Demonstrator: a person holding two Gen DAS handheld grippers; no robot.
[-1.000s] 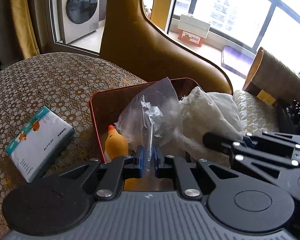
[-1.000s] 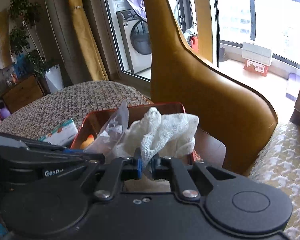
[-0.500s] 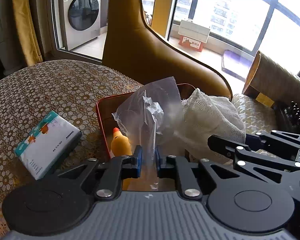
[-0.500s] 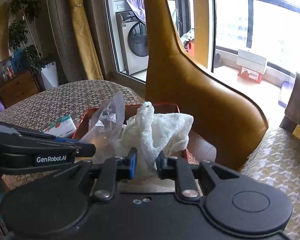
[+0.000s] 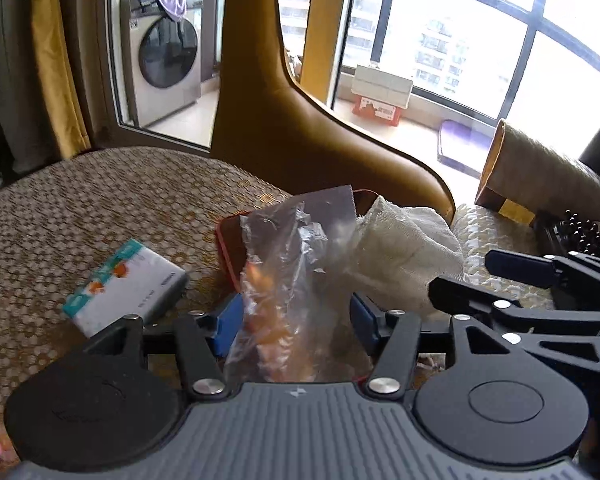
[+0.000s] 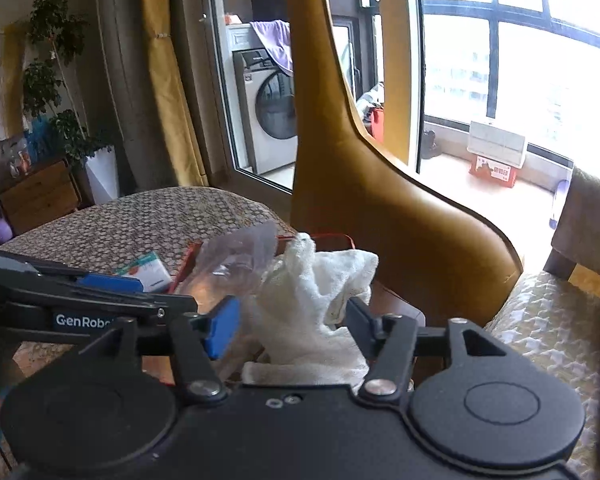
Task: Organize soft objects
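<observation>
The clear plastic bag stands crumpled in the red tray on the patterned table, with something orange showing through its lower part, and the white cloth sits bunched just to its right, touching it. Your left gripper has just been opening: its blue pads now stand well apart on either side of the bag, which rises between them, and neither pad presses on the film, so you hold nothing there. Your right gripper has likewise just been opening; its blue pad on the left and the dark finger on the right flank the cloth with a gap at each side, so the cloth rests loose between the jaws and is not clamped. From the right wrist view you see the bag to the left of the cloth, both reaching above the tray's red rim, and your left gripper reaches in from the near left. From the left wrist view your right gripper's fingers lie at the right, just beside the cloth. A tissue pack lies flat on the table to the left of the tray, apart from it. Behind the tray rises the back of a tan leather chair, and farther off a washing machine stands beyond the glass door.
</observation>
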